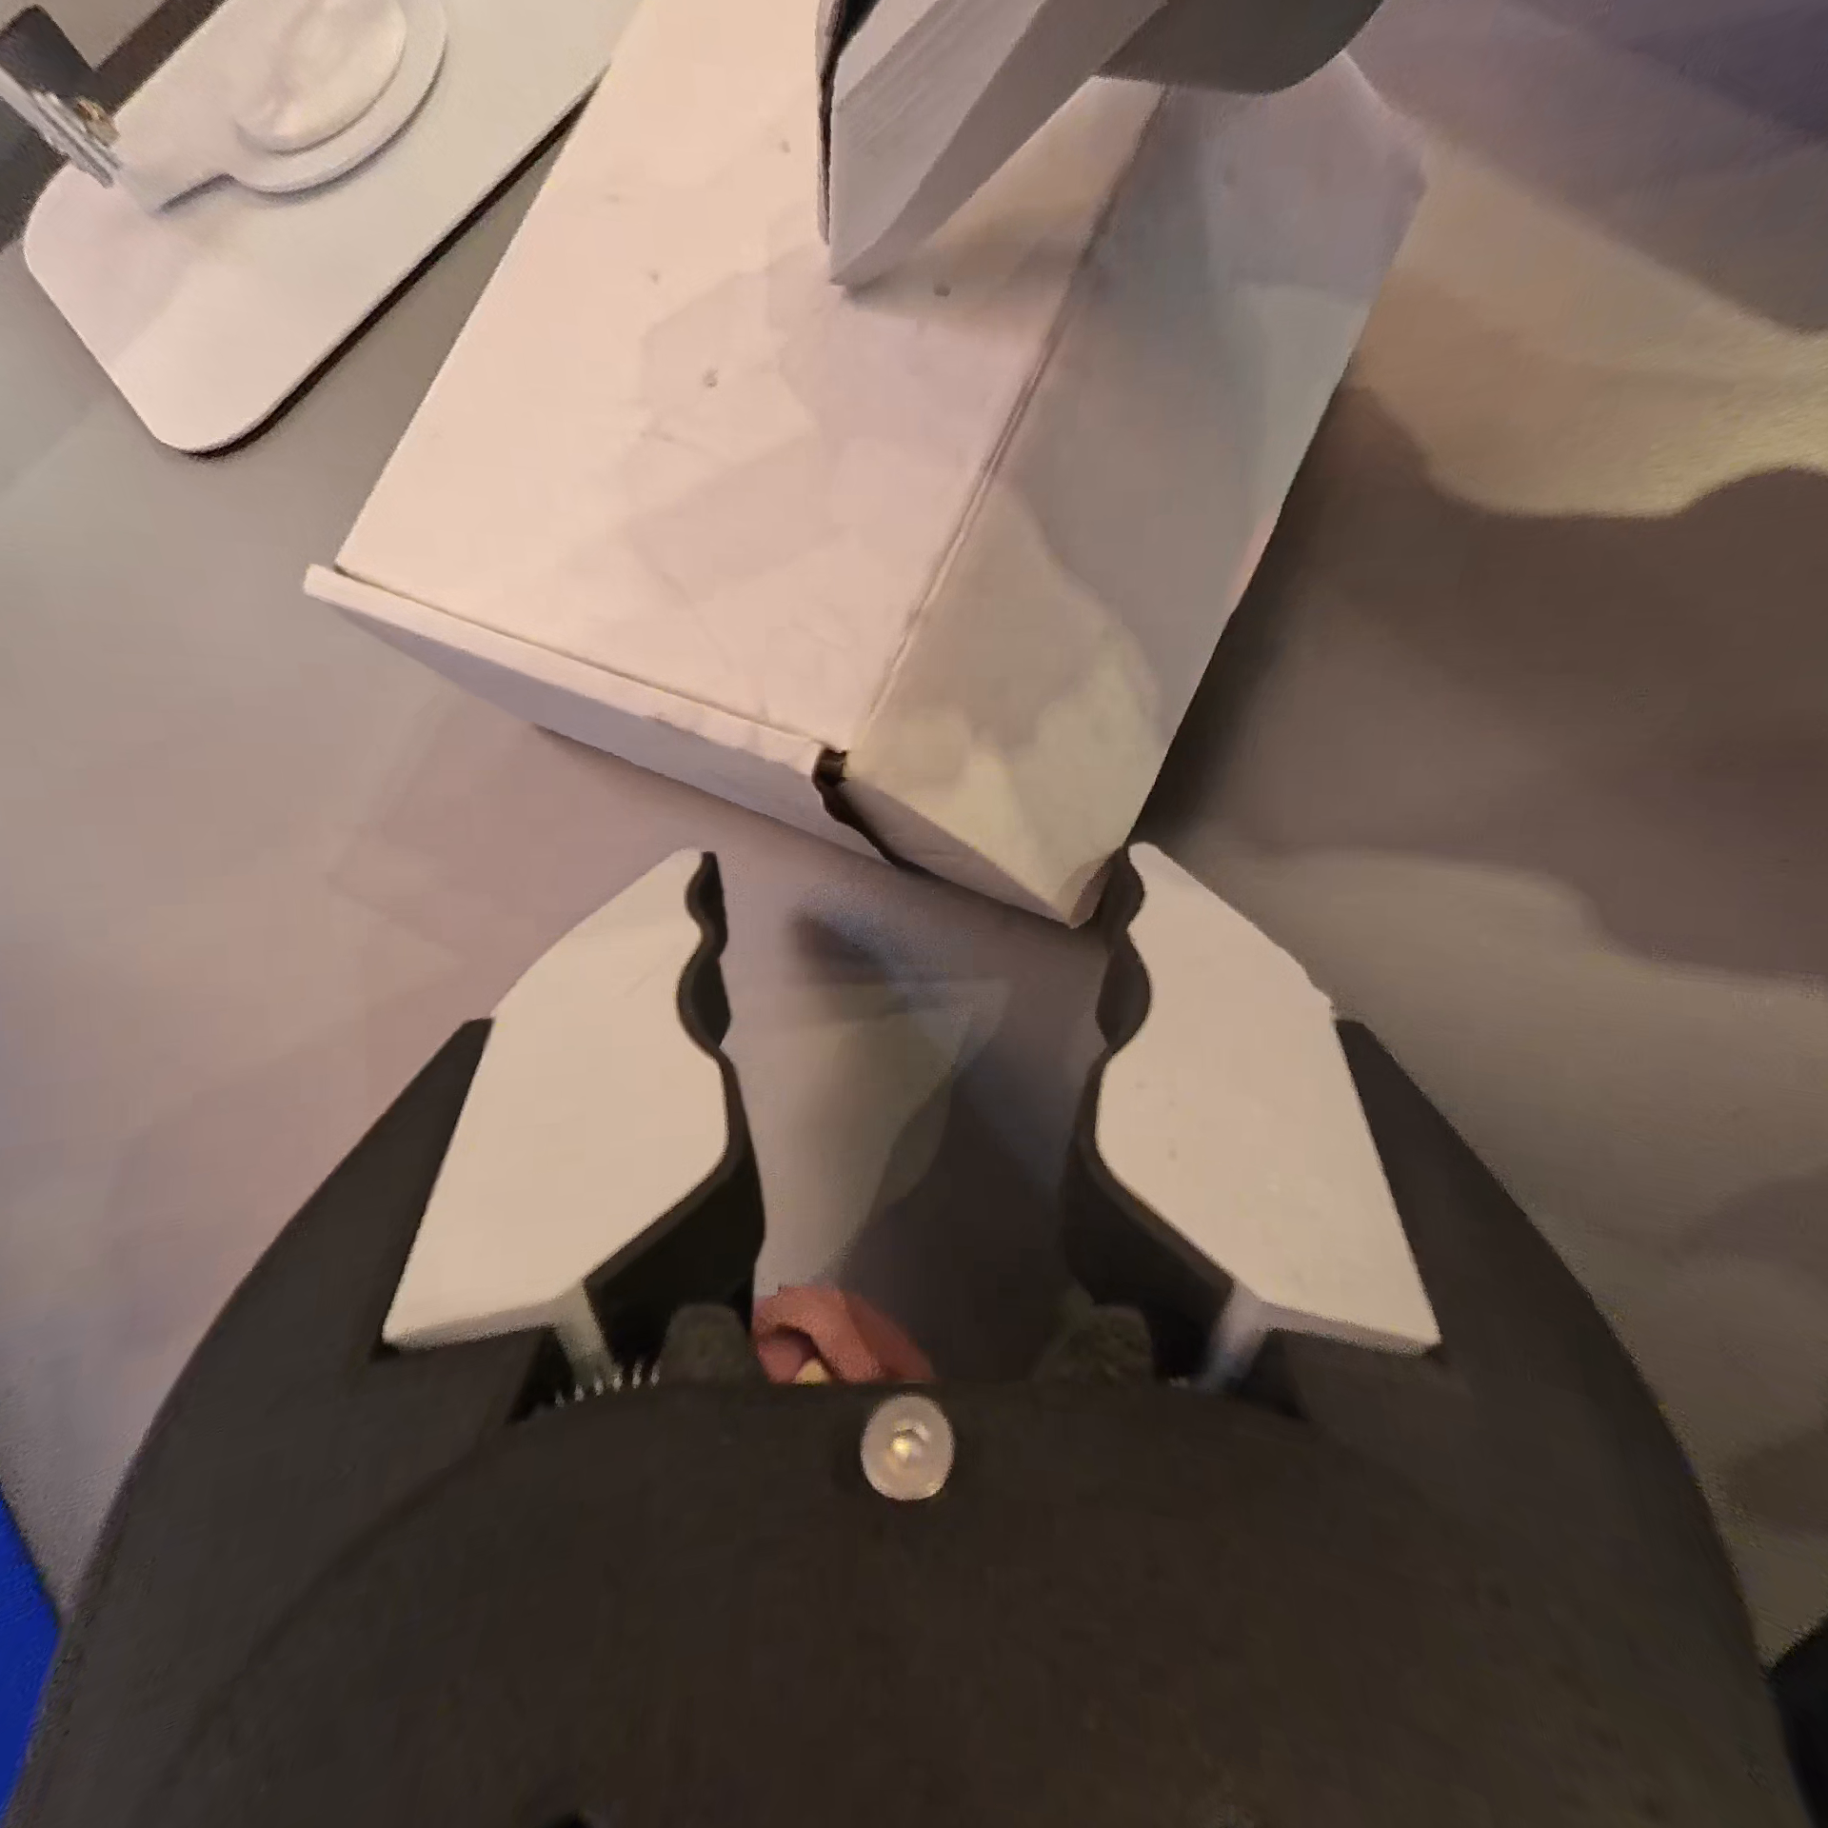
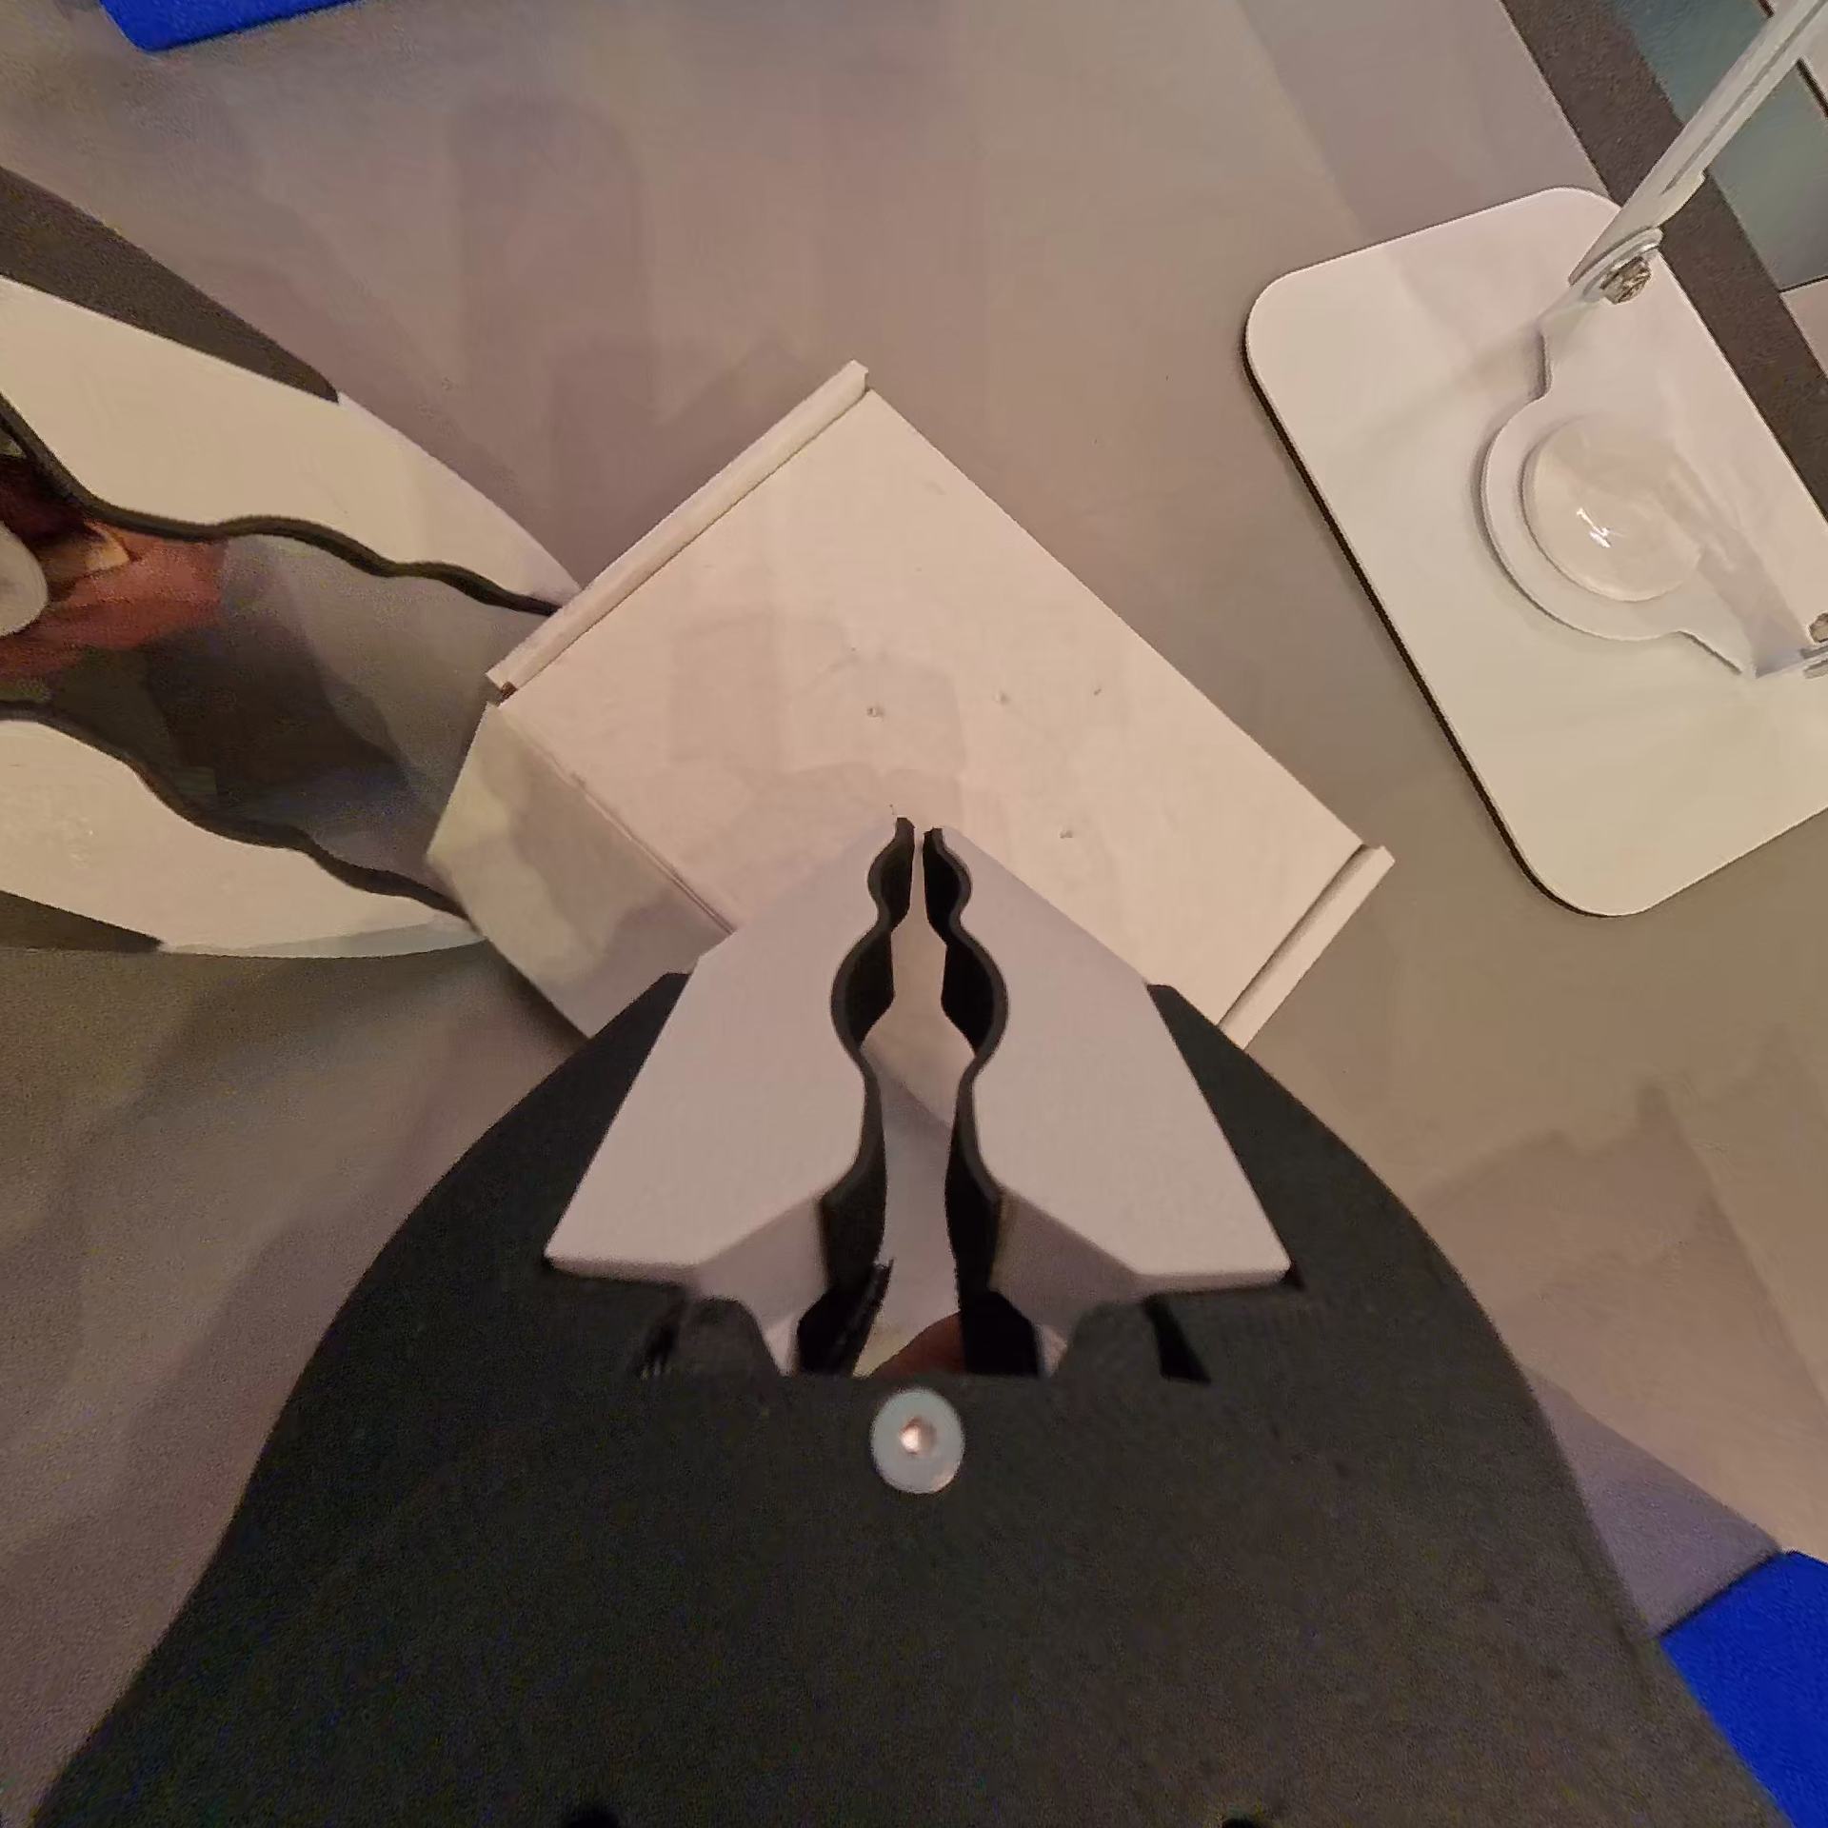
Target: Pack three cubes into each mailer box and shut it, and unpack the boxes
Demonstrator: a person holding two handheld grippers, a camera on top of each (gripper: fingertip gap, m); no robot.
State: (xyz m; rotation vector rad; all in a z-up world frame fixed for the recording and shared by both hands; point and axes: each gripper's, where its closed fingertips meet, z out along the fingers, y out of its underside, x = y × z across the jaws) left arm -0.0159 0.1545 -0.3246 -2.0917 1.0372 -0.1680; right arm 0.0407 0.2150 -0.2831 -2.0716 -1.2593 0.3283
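A white mailer box (image 1: 712,465) lies closed on the grey table; it also shows in the right wrist view (image 2: 890,673). My left gripper (image 1: 915,880) is open and empty, just in front of the box's near corner, its right fingertip close to that corner. My right gripper (image 2: 912,836) is shut with nothing between the tips, which rest over the box's lid; its fingers show from above in the left wrist view (image 1: 910,148). The left gripper shows at the left edge of the right wrist view (image 2: 326,732). No cubes are in view.
A white stand base with a clear dome (image 2: 1583,534) sits on the table beside the box; it also shows in the left wrist view (image 1: 228,218). Blue patches lie at the frame edges (image 2: 1761,1672) (image 1: 20,1632). Grey table (image 2: 247,1138) surrounds the box.
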